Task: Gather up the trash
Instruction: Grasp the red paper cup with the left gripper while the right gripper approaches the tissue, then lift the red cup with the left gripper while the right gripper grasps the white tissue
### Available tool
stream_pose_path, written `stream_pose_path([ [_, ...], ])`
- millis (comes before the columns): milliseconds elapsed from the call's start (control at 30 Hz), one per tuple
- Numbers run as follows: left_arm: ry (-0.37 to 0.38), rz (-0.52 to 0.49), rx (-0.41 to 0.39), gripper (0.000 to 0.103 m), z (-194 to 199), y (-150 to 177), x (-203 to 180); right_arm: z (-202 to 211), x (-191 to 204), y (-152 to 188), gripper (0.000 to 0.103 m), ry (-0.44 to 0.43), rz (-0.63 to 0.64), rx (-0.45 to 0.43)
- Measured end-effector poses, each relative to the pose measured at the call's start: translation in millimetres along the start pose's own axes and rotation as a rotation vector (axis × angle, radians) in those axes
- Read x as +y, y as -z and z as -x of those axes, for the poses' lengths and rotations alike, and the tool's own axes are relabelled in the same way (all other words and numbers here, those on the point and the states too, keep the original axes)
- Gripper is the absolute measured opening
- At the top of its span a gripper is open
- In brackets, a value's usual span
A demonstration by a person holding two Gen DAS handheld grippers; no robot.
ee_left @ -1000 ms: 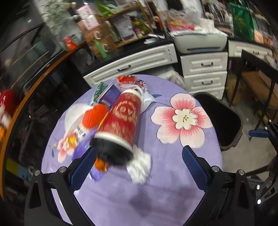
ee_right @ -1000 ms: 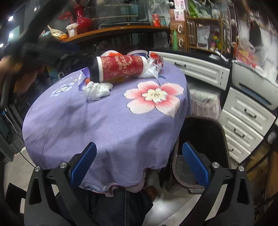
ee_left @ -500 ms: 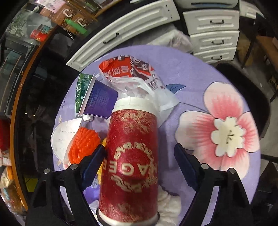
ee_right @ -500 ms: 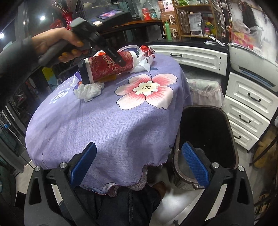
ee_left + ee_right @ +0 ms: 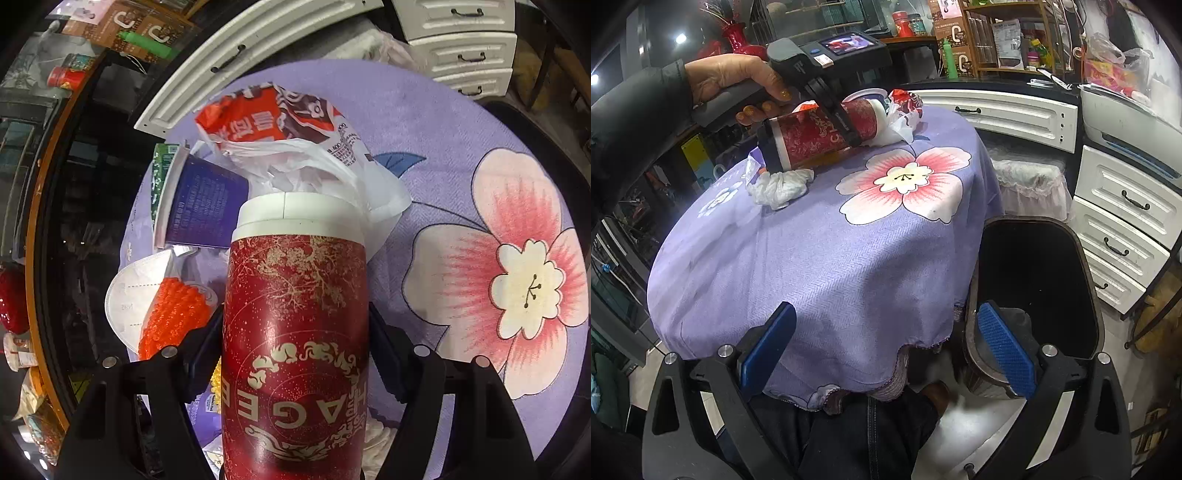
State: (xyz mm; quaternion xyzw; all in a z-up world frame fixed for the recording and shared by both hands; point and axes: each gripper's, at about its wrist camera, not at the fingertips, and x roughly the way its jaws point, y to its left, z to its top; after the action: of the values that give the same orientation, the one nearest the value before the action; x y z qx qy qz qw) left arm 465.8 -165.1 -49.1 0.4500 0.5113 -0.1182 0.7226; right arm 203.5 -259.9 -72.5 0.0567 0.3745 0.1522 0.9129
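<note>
A red canister (image 5: 295, 332) with gold print and a white cap lies on its side on the purple flowered tablecloth (image 5: 443, 129). My left gripper (image 5: 295, 332) is shut on its body, one finger on each side; it also shows in the right wrist view (image 5: 834, 118), around the canister (image 5: 820, 136). Beyond the cap lie a red snack bag (image 5: 266, 118), a white plastic bag (image 5: 321, 166), a blue cup (image 5: 207, 206), a white face mask (image 5: 129, 299) and an orange net (image 5: 170, 317). A crumpled white wad (image 5: 779, 184) lies beside the canister. My right gripper (image 5: 886, 350) is open and empty near the table's front edge.
A black trash bin (image 5: 1034, 280) stands on the floor right of the table, just beyond my right gripper. White drawer cabinets (image 5: 1123, 206) run along the back and right. A dark glass counter with an orange rim (image 5: 40, 229) curves left of the table.
My left gripper has moved forward over the canister and closed on its body. The right gripper has shifted slightly and stays open.
</note>
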Motion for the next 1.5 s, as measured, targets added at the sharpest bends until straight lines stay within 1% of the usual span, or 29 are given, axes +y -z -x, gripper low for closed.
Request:
stream_pose_path([
  [100,0.009,0.026,-0.053,0.071,14.8,9.6,5.3,2.2,1.0,-2.1,0.098,-0.004,0.005,0.0],
  [200,0.016,0.09,-0.132,0.071,28.8,24.8,21.1,3.7,5.2,-4.6,0.098,-0.012,0.027,-0.002],
  [300,0.03,0.161,-0.212,0.071,47.1,44.5,32.7,1.2,12.5,-9.4,0.098,-0.031,0.06,-0.002],
  [367,0.042,0.208,-0.261,0.07,58.7,63.8,40.6,-2.3,18.4,-14.1,0.098,-0.043,0.078,-0.002],
  [467,0.039,0.268,-0.313,0.07,67.7,87.1,48.2,-9.3,31.7,-26.9,0.098,-0.078,0.123,-0.015],
  [600,0.051,0.337,-0.377,0.07,80.9,114.8,47.7,-25.5,52.9,-46.4,0.098,-0.119,0.185,-0.018],
  [667,0.048,0.374,-0.411,0.07,87.9,127.1,49.9,-39.8,66.5,-57.9,0.098,-0.149,0.222,0.002],
  [733,0.065,0.434,-0.449,0.07,93.8,140.4,56.0,-53.8,79.5,-68.0,0.097,-0.159,0.261,0.022],
  [800,0.083,0.482,-0.476,0.07,96.1,151.8,58.1,-69.0,89.7,-77.2,0.092,-0.171,0.293,0.052],
  [900,0.095,0.532,-0.507,0.07,98.0,169.2,58.5,-90.8,102.9,-90.5,0.087,-0.195,0.3,0.102],
  [1000,0.102,0.599,-0.537,0.07,101.0,190.2,62.4,-107.1,116.3,-101.8,0.085,-0.234,0.31,0.139],
  [1133,0.107,0.675,-0.557,0.07,98.9,219.3,66.9,-127.5,143.8,-116.2,0.085,-0.191,0.394,0.151],
  [1200,0.101,0.701,-0.556,0.07,96.0,233.6,65.7,-138.2,152.7,-121.8,0.078,-0.172,0.408,0.159],
  [1233,0.104,0.714,-0.554,0.07,94.2,238.4,66.2,-146.2,157.0,-125.1,0.076,-0.155,0.417,0.171],
  [1300,0.109,0.74,-0.551,0.07,90.4,248.7,67.0,-156.7,160.6,-129.1,0.067,-0.121,0.42,0.185],
  [1333,0.109,0.748,-0.548,0.07,88.5,253.7,67.1,-162.9,160.6,-130.6,0.065,-0.105,0.413,0.196],
  [1400,0.105,0.759,-0.544,0.07,86.2,261.2,66.4,-168.1,159.5,-130.9,0.052,-0.073,0.409,0.2],
  [1433,0.101,0.764,-0.545,0.07,85.7,264.9,65.4,-169.1,157.7,-131.1,0.048,-0.056,0.408,0.195],
  [1500,0.1,0.775,-0.551,0.07,85.1,270.8,64.6,-167.8,152.8,-132.6,0.034,-0.049,0.392,0.189],
])
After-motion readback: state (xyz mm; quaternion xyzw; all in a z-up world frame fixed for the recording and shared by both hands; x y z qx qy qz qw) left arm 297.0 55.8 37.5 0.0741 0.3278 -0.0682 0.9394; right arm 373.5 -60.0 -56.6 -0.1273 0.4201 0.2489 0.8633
